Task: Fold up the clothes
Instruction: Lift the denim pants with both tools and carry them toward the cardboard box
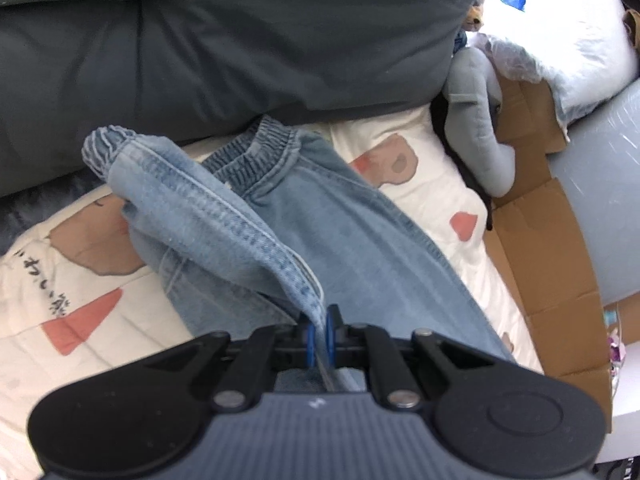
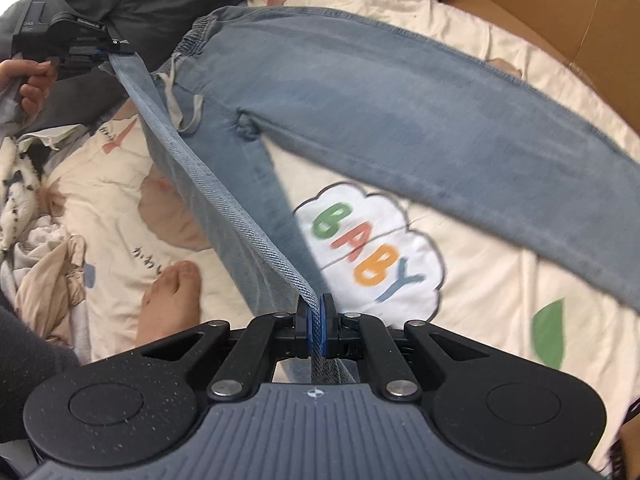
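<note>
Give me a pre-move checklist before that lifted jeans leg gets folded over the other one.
1. Left gripper grip: jaws shut on the jeans edge. Ok.
2. Right gripper grip: jaws shut on the same denim edge, which runs taut up to the left gripper. Ok.
3. Other leg lying flat on the quilt: mostly flat, slight bunching at the crotch. Ok.
4. Landing area clear: nothing lies on the flat leg. Ok.
5. Drawstring tucked away: it hangs loose over the waistband area and may get folded in. Not ok.
6. Foot clear of the fabric: it sits close beside the hanging leg; whether they touch, cannot tell.
</note>
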Demonstrator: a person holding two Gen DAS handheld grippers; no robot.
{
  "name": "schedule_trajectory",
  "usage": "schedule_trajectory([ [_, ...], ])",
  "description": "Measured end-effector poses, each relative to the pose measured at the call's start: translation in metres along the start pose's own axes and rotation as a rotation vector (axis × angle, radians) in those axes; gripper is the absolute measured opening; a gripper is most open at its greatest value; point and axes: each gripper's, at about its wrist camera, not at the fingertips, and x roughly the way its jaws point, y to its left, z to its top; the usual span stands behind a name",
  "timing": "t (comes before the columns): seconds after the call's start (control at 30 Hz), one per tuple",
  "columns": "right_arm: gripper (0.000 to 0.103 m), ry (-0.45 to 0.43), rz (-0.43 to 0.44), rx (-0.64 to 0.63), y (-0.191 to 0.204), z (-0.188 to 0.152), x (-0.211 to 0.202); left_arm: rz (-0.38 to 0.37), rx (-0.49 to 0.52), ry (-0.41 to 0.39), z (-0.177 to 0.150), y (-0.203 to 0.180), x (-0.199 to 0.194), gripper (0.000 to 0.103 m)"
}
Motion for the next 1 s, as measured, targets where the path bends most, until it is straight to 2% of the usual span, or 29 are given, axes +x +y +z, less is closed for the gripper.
schedule_trajectory([
  [0.43, 0.001, -0.037, -0.014, 0.013, -0.045, 0.030, 0.005, 0.018, 0.052, -0.009, 0.018, -0.043, 0.032, 0.007],
  [0.77, 0.001, -0.037, -0.060, 0.004, -0.086, 0.065, 0.032, 0.005, 0.100, 0.022, 0.040, -0.065, 0.089, 0.007],
  [1.0, 0.001, -0.029, -0.077, 0.013, -0.115, 0.093, 0.052, 0.009, 0.070, 0.037, 0.050, -0.071, 0.126, 0.007],
])
